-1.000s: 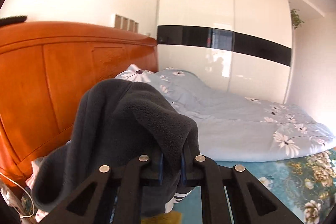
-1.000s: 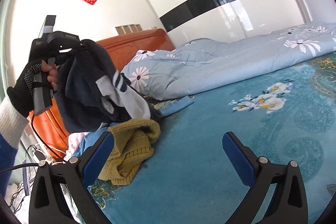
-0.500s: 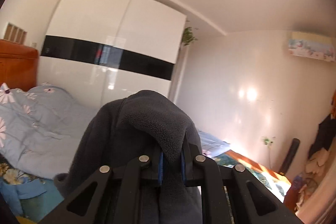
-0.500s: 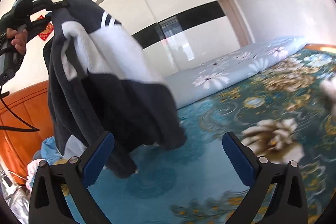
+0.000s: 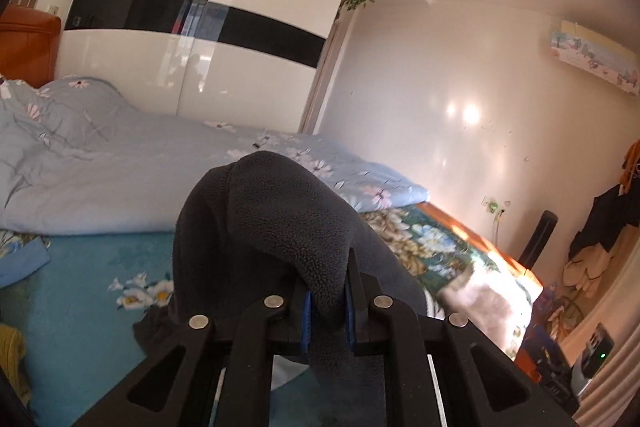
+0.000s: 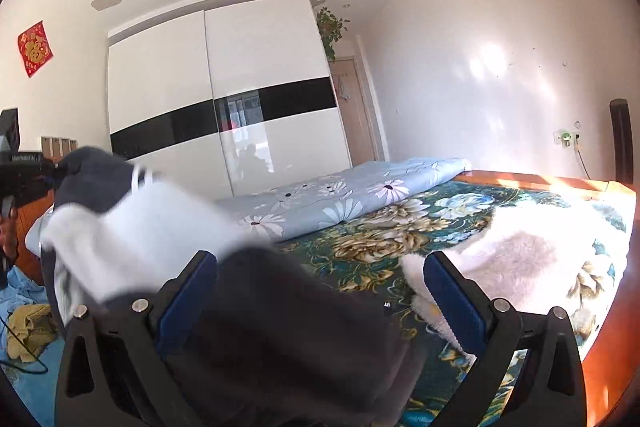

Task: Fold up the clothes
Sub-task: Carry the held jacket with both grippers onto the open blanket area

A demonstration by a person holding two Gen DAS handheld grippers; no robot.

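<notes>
Left gripper [image 5: 327, 311] pinching fleece [image 5: 288, 223]; right gripper [image 6: 320, 303] spread, empty. Best to lay fleece flat on near bed [image 6: 400, 235], then grab hem.

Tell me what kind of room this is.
Most likely a home bedroom. A bed with a floral sheet and a rolled light-blue quilt fills the view, a glossy white sliding wardrobe stands behind it, and an air conditioner hangs on the wall.
</notes>
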